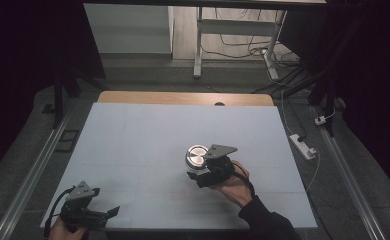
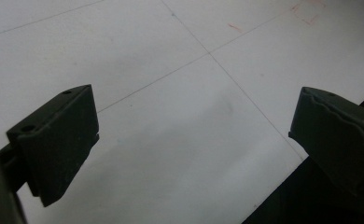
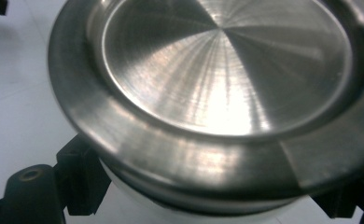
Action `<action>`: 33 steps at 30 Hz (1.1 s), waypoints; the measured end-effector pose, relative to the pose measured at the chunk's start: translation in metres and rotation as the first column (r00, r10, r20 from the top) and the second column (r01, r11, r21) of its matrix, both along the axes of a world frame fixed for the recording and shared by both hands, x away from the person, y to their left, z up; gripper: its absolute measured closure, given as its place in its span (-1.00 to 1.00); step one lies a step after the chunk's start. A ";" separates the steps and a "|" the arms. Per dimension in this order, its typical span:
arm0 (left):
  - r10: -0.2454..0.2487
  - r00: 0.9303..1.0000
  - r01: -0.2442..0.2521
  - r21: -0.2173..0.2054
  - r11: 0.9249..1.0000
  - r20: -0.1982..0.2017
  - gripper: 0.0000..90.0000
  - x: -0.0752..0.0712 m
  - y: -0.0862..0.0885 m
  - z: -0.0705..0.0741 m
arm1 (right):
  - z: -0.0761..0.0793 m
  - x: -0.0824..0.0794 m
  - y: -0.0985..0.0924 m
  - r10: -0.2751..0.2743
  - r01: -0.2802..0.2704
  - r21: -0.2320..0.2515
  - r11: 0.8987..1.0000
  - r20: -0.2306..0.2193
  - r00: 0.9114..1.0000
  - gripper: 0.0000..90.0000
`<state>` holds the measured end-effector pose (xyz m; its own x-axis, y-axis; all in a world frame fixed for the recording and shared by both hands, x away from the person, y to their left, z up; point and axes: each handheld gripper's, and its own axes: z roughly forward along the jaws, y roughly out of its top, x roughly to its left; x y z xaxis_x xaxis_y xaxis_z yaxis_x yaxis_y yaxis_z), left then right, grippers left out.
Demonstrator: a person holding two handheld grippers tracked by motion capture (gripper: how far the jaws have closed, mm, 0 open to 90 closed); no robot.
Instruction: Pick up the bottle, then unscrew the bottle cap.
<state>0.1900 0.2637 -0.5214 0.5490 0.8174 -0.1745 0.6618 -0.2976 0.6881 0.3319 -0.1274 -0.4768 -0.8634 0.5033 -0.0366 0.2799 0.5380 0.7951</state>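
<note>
A round container with a brushed steel lid [image 1: 197, 156] is lifted a little off the white table top [image 1: 143, 135], right of the middle. My right gripper [image 1: 199, 169] is shut on it from the near side, and the person's hand is behind it. In the right gripper view the steel lid [image 3: 227, 70] is very close, a white body shows under its rim, and the right gripper [image 3: 213, 198] has a black jaw on either side of that body. My left gripper [image 1: 105, 202] rests near the front left corner, open. In its own view the left gripper [image 2: 192, 135] has bare table between its jaws.
The table's front edge [image 2: 283, 186] runs just beside the left gripper's jaw. A wooden strip [image 1: 183, 98] borders the far side. A power strip [image 1: 303, 146] and cables lie on the floor to the right, and a desk frame [image 1: 199, 45] stands behind.
</note>
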 end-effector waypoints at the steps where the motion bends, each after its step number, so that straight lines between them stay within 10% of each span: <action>1: 0.001 1.000 -0.001 0.000 1.000 0.002 -0.95 0.000 0.000 0.000 | 0.001 -0.001 0.002 0.006 -0.006 0.001 1.000 0.000 1.000 -0.66; 21: -0.006 1.000 0.005 -0.003 1.000 -0.004 -0.95 0.000 0.000 0.000 | 0.002 -0.022 0.028 0.099 -0.099 -0.008 0.995 0.002 0.995 -0.66; 33: -0.039 0.998 0.042 -0.089 0.995 0.043 -1.00 0.004 -0.001 0.005 | 0.004 -0.022 0.027 0.102 -0.102 -0.001 0.995 0.007 0.995 -0.66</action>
<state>0.1937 0.2625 -0.5166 0.5896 0.7764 -0.2227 0.6210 -0.2595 0.7396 0.3102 -0.1007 -0.4732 -0.9101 0.4121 -0.0431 0.2178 0.5642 0.7964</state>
